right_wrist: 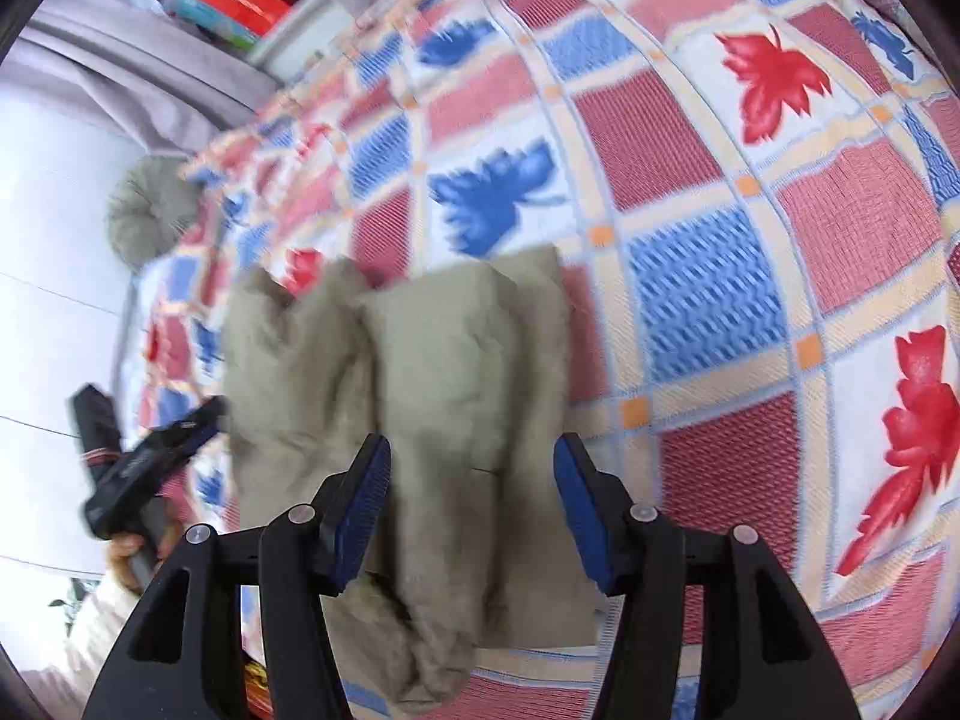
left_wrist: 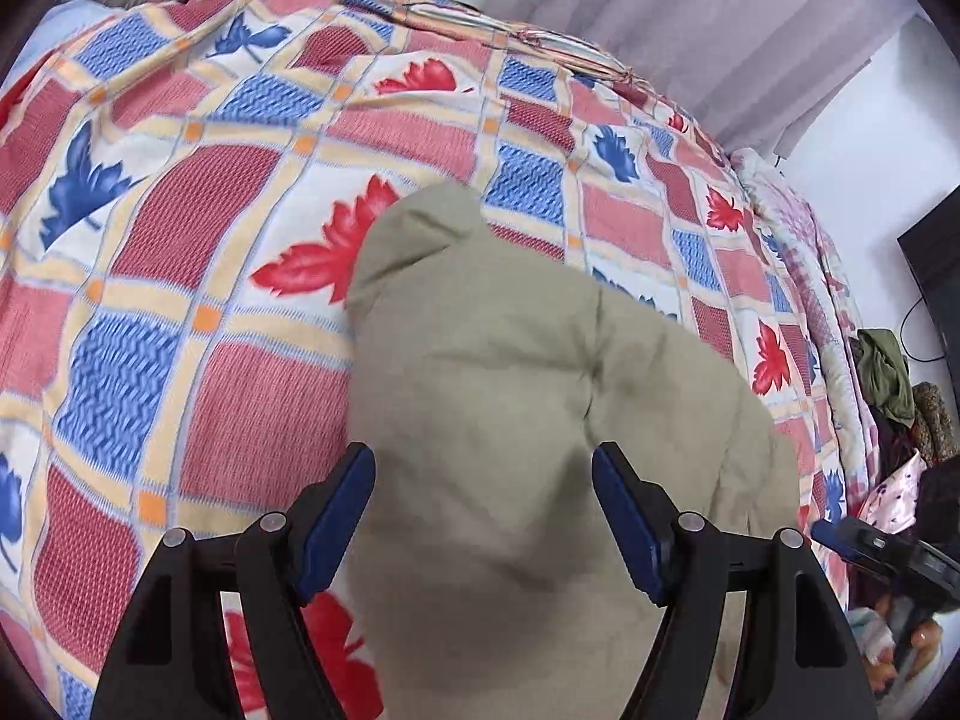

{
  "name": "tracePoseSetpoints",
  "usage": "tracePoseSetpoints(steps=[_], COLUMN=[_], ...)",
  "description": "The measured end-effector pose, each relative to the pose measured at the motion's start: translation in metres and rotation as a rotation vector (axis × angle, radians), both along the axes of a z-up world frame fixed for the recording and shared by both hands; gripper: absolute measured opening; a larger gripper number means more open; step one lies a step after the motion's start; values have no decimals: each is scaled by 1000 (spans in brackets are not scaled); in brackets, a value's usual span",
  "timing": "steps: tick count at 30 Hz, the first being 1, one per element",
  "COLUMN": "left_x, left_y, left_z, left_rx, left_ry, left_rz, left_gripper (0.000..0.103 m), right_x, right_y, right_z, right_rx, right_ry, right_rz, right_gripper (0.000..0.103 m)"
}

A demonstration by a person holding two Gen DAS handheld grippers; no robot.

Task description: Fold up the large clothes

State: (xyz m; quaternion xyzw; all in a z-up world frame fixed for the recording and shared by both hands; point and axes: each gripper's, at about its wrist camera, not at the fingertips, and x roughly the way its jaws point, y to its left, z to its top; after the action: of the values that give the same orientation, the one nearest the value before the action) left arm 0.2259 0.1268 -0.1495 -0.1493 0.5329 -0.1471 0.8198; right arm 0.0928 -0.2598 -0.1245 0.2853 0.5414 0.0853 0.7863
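Observation:
A khaki padded garment (left_wrist: pixel 516 396) lies folded in a thick bundle on the bed's patterned quilt (left_wrist: pixel 180 228). My left gripper (left_wrist: pixel 483 516) is open, its blue pads on either side of the bundle's near end, above it. In the right wrist view the same garment (right_wrist: pixel 420 372) lies folded in long rolls, and my right gripper (right_wrist: pixel 471 510) is open over its near part. This view is blurred. The right gripper also shows at the right edge of the left wrist view (left_wrist: pixel 888 552), and the left gripper at the left of the right wrist view (right_wrist: pixel 156 456).
The quilt (right_wrist: pixel 720 180) has red, blue and cream squares with leaf prints. A round grey cushion (right_wrist: pixel 153 210) lies at the head end. A pile of clothes (left_wrist: pixel 894 396) sits beyond the bed's right edge. Grey curtains (left_wrist: pixel 690 30) hang behind.

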Motion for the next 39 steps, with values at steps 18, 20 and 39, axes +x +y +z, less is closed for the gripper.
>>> tracePoseSetpoints(steps=[18, 20, 39], left_x=[18, 18, 9], left_y=[-127, -136, -117], left_z=[-21, -25, -6], left_rx=[269, 295, 334], left_ry=[-53, -56, -57], left_rz=[-136, -138, -99], left_gripper=[80, 81, 81], right_x=[32, 32, -28], right_y=[49, 40, 89], right_z=[-73, -81, -28], right_rx=[-42, -53, -138], right_ry=[176, 178, 134], right_rz=[12, 11, 178], right_gripper=[5, 2, 3])
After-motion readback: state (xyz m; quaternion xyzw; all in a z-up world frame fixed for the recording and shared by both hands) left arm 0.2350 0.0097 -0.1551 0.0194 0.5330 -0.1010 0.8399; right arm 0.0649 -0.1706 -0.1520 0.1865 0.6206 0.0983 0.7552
